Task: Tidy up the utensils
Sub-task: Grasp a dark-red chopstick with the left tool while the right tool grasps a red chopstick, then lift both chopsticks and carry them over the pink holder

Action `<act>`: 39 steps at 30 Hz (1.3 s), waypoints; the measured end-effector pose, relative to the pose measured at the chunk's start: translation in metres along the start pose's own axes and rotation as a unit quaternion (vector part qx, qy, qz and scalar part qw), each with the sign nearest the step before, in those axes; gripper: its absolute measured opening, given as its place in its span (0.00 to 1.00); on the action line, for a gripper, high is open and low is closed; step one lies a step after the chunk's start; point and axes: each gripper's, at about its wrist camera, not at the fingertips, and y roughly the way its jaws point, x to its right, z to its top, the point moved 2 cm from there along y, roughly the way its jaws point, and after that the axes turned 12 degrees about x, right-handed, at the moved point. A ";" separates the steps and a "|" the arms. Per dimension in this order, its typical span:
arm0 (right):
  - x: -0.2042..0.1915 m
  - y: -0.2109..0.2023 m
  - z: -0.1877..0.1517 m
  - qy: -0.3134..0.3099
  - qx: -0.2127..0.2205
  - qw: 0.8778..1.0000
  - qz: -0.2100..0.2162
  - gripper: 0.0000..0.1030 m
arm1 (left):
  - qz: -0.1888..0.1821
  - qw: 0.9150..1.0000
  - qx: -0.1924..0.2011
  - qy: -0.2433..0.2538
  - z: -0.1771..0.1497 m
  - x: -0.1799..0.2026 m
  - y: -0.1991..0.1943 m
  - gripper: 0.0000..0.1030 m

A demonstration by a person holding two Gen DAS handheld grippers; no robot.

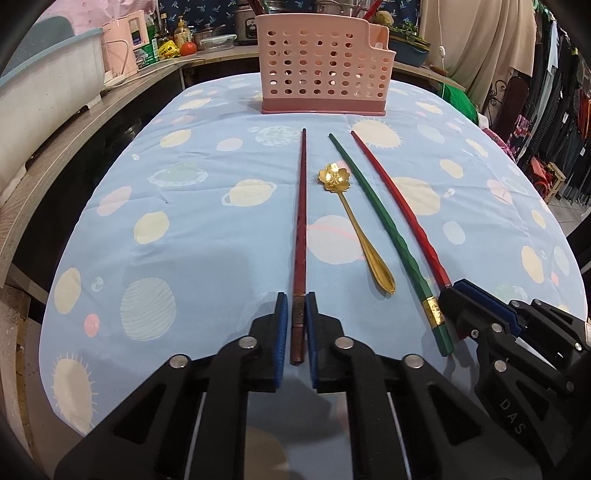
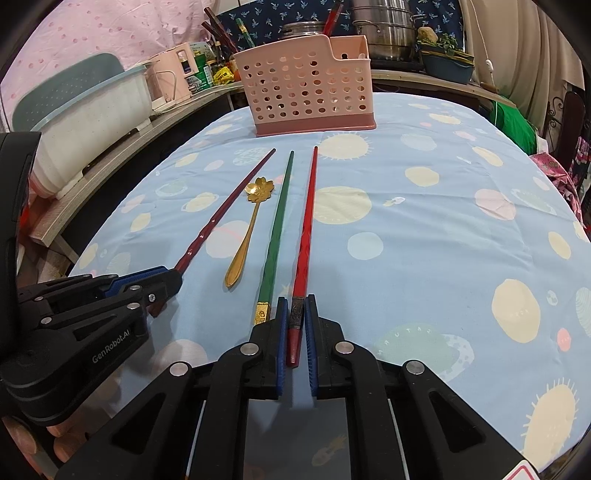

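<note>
Three chopsticks and a gold flower-bowl spoon point(image 1: 351, 218) lie side by side on the blue planet-print cloth, pointing at a pink perforated utensil holder point(image 1: 323, 62) at the far edge. My left gripper point(image 1: 297, 310) is shut on the thick end of the dark red chopstick point(image 1: 302, 221). My right gripper point(image 2: 296, 310) is shut on the thick end of the bright red chopstick point(image 2: 308, 221). The green chopstick point(image 2: 279, 221) with a gold band lies free between the spoon point(image 2: 247, 236) and the red one. The holder point(image 2: 306, 92) holds several chopsticks at its back.
A wooden shelf point(image 1: 74, 122) runs along the left with a white tub point(image 1: 44, 85), a pink appliance and jars. Steel pots point(image 2: 384, 29) and a planter stand behind the holder. Clothes racks stand to the right. The right gripper's body shows in the left wrist view point(image 1: 517, 350).
</note>
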 end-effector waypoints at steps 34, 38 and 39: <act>0.036 -0.051 0.091 0.053 0.109 0.993 0.009 0.07 | -0.005 0.996 0.083 -0.029 0.091 -0.018 -0.051 0.07; 0.041 -0.054 0.116 0.055 0.133 0.989 0.014 0.07 | -0.004 0.994 0.102 -0.031 0.115 -0.021 -0.056 0.07; 0.042 -0.055 0.121 0.055 0.138 0.989 0.014 0.07 | -0.004 0.994 0.106 -0.032 0.120 -0.021 -0.057 0.07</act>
